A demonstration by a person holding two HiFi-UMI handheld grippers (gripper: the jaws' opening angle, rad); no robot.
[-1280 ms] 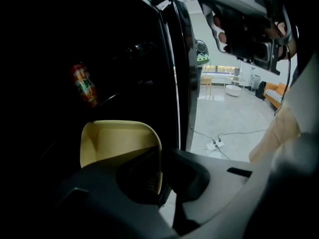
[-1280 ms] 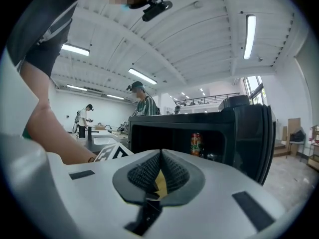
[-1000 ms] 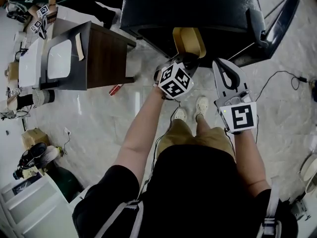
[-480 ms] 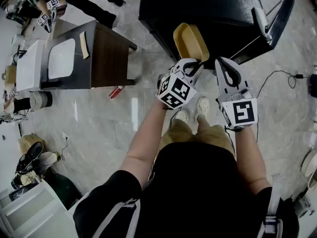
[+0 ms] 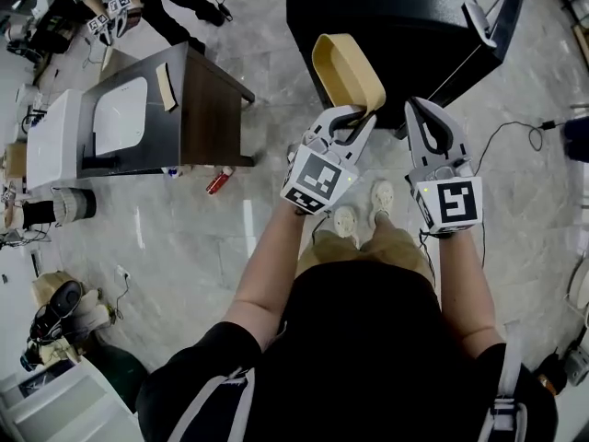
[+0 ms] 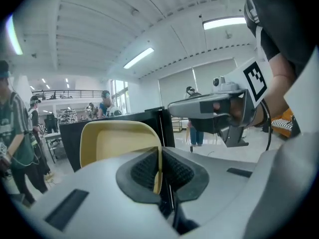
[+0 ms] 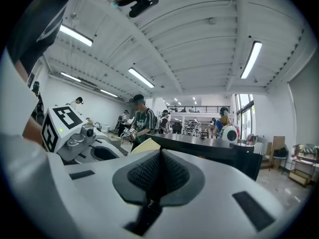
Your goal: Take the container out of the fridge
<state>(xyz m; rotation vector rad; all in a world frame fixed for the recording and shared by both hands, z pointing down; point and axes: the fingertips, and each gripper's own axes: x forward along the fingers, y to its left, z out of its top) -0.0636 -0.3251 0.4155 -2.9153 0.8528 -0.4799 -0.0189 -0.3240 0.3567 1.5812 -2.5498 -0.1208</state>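
A shallow tan container is held up in front of the black fridge, clear of it. My left gripper is shut on the container's near rim; in the left gripper view the thin yellow rim is pinched between the dark pads and the container rises beyond them. My right gripper hangs beside it on the right, shut with nothing between its pads. The fridge door stands open to the right.
A dark wooden side table with a white panel stands to the left. A red object lies on the marble floor by its leg. A cable runs across the floor at right. Other people stand at the top left.
The left gripper has drawn the tan container out and up, away from the fridge. The right gripper has risen alongside it. The view has shifted, showing more of the fridge top.
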